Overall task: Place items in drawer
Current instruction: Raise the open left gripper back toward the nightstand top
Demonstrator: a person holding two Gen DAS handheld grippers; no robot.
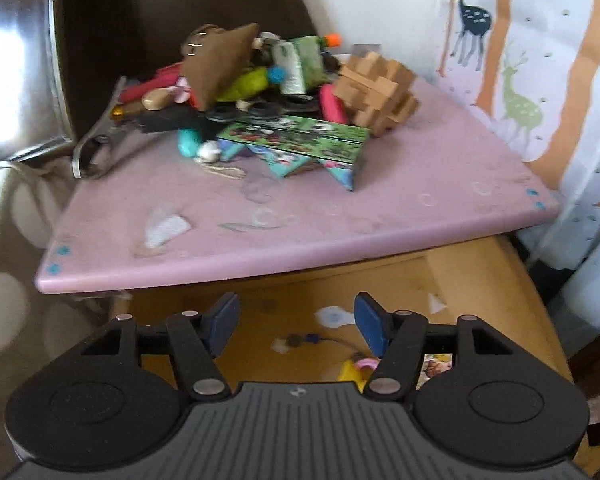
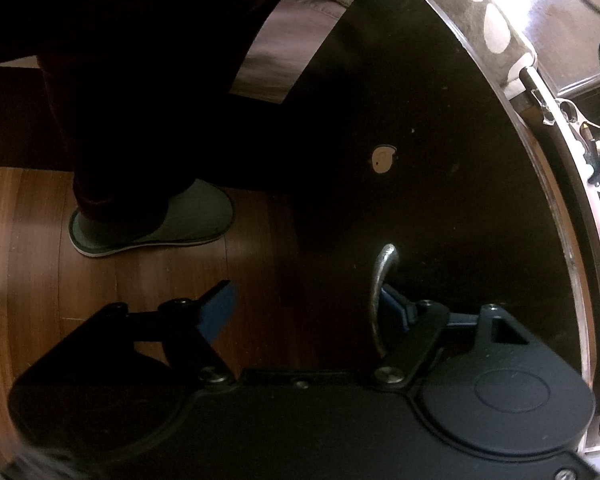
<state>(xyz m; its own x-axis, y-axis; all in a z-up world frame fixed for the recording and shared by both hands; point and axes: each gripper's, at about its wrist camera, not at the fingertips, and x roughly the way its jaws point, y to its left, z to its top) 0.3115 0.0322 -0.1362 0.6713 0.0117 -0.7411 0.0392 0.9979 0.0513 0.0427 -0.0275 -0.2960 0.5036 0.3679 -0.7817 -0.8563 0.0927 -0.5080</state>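
The left gripper (image 1: 296, 326) is held open and empty over the open drawer (image 1: 472, 280), below the tabletop's (image 1: 340, 220) front edge. The right gripper (image 2: 304, 312) is spread wide, one finger hooked behind the drawer handle (image 2: 382, 292). Small toys are piled at the tabletop's back edge; the wooden puzzle (image 1: 380, 92) is judged light, rigid and best pinched across flat faces.
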